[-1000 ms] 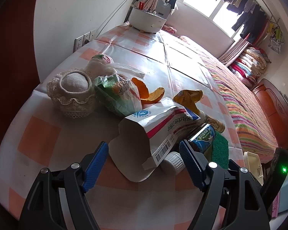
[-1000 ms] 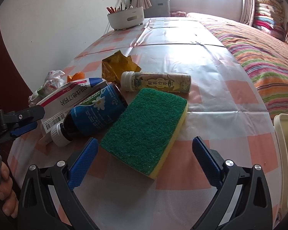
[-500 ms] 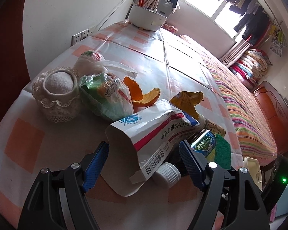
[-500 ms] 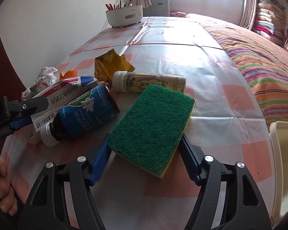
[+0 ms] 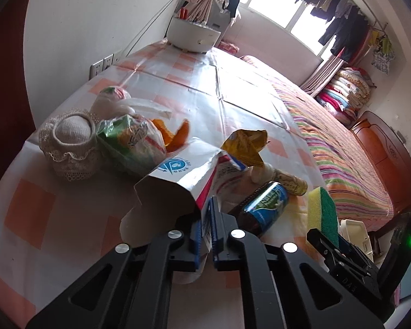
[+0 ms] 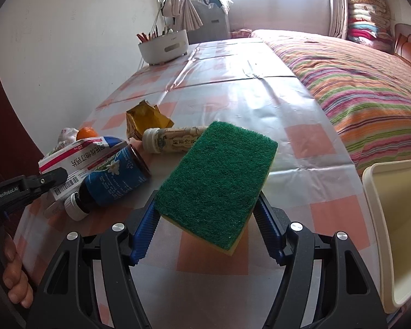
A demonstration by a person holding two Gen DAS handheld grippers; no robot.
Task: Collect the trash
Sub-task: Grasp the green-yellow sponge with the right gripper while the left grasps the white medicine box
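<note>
My left tongs (image 5: 205, 235) pinch the flattened white-and-red cardboard box (image 5: 178, 189) at centre frame; my right tongs (image 6: 207, 230) clamp the green-and-yellow sponge (image 6: 216, 181), lifted. The brown bottle (image 6: 109, 181), yellow wrapper (image 6: 145, 118) and slim jar (image 6: 170, 139) remain on the tabletop (image 6: 233, 93); collecting has barely begun.

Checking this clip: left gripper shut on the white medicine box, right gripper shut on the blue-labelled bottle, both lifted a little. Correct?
Not quite. The right gripper is shut on the green sponge, as the right wrist view shows; the blue-labelled bottle lies ungripped on the table. The left gripper is indeed shut on the white medicine box.
</note>
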